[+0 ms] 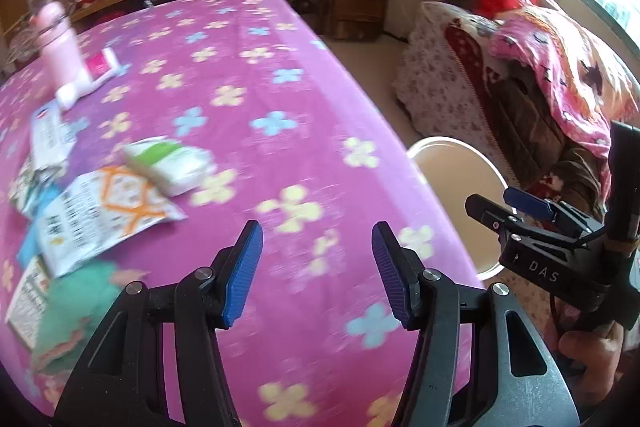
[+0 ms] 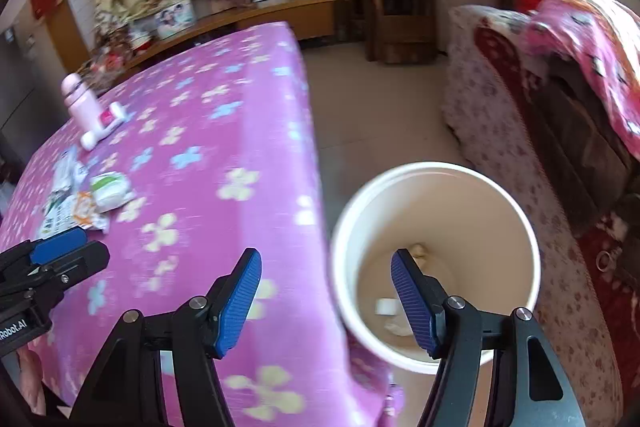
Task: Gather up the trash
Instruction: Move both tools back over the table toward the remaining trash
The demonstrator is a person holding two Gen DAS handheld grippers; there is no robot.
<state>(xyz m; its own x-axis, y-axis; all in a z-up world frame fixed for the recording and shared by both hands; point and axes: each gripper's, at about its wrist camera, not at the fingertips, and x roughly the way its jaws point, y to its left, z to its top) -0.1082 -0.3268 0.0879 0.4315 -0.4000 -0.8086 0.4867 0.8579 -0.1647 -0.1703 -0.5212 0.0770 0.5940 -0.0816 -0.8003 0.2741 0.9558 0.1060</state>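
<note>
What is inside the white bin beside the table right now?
In the white bin, a few pale scraps lie on the bottom: a crumpled lump, a small white square piece and another scrap. The right hand-held gripper hides part of the bottom.

Right gripper (image 2: 324, 291) jaws apart, empty, over white bin (image 2: 516, 211)

Fleecy cloth table cover (image 1: 248, 75); glossy plastic wrappers (image 1: 108, 211); smooth matt bin (image 2: 516, 211).

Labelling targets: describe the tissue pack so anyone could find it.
On the pink flowered table, find the litter cluster at its left edge. The tissue pack lies on the cluster's right side, overlapping an orange-patterned wrapper; it alone is puffy white with a green stripe.
</note>
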